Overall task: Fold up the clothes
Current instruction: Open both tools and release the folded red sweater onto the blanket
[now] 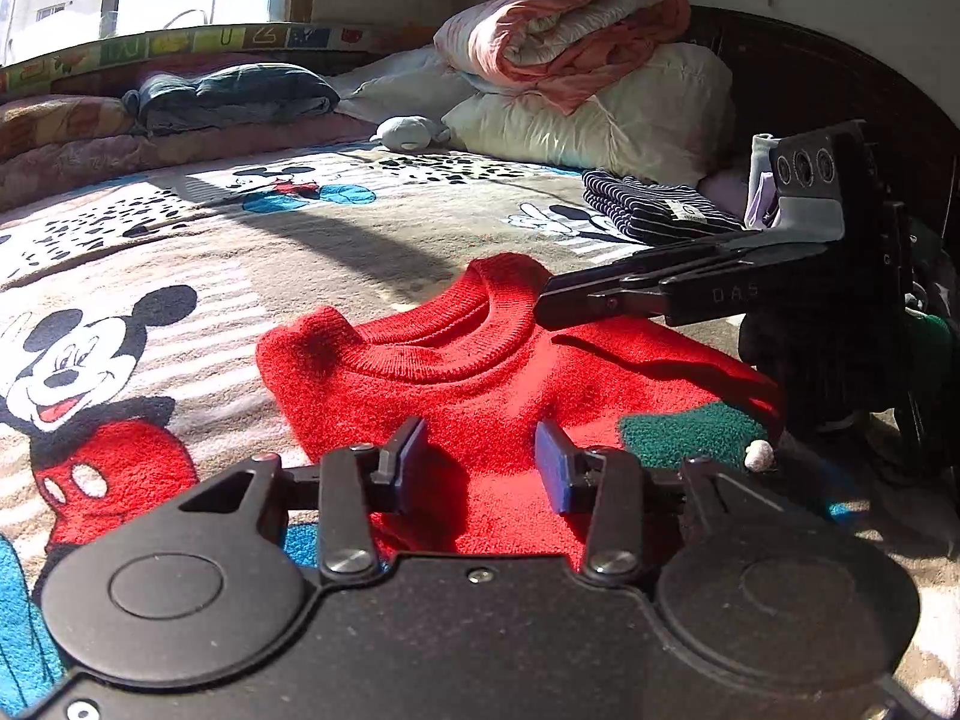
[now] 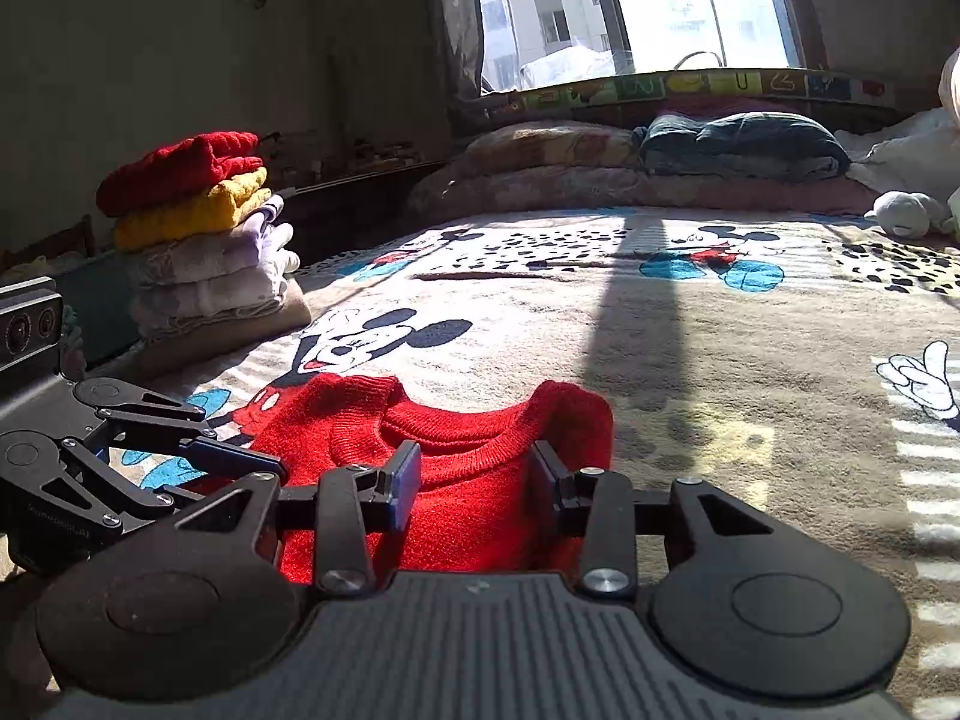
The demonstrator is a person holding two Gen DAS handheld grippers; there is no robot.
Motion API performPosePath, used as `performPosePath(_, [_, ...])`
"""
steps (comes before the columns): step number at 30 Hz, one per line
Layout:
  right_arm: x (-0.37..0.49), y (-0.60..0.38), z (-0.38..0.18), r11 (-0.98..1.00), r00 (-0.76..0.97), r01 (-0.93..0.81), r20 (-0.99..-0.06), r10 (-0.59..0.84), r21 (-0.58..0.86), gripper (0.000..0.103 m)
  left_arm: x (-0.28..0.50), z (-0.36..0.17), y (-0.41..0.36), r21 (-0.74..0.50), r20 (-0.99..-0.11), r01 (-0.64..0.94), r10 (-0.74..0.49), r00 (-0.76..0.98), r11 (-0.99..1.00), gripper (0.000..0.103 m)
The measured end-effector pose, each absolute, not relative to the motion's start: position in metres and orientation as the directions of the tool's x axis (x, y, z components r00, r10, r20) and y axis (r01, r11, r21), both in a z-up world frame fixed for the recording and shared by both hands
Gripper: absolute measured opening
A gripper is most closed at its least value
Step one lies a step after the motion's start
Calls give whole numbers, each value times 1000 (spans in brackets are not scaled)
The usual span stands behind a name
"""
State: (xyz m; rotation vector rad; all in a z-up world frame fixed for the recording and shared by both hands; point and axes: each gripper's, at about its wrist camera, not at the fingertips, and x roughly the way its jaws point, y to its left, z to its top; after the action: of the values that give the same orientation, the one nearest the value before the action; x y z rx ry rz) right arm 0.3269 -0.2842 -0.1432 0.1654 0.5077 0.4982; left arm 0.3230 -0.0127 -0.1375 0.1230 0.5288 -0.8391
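Observation:
A red knit sweater (image 1: 480,372) lies flat on the Mickey Mouse blanket (image 1: 180,252), collar facing away, with a green patch and a white pompom (image 1: 759,455) on its front. My left gripper (image 1: 483,462) hovers open over the sweater's chest, blue pads apart. My right gripper (image 1: 543,303) comes in from the right, its tips at the collar's right shoulder. In the right wrist view the right gripper (image 2: 477,477) is open, straddling the sweater (image 2: 456,450) just below the collar. The left gripper (image 2: 240,468) sits at the sweater's left edge.
A stack of folded clothes (image 2: 198,228), red on top, stands at the bed's left edge. A folded striped garment (image 1: 648,210) lies at the right. Quilts and pillows (image 1: 576,60), a plush toy (image 1: 408,132) and a dark folded blanket (image 1: 234,93) line the far side under the window.

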Motion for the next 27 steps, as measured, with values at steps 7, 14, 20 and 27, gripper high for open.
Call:
performPosePath(7, [333,-315,-136,805,780,-415,-290,554,423,46,335,-127,0,-143,-398,676,-668,629,723,39])
performPosePath(14, [358,-310,-159,805,723,-348,-408,557,481,47,352,-136,-7,-159,-468,611,-604,645,775,43])
performPosePath(20, [342,-319,-148,791,758,-359,-340,557,495,47,339,-127,2,-161,-416,651,-649,637,742,47])
performPosePath(27, [260,-286,-112,836,760,-525,-356,544,157,47,292,-113,9,-86,-412,780,-735,539,620,50])
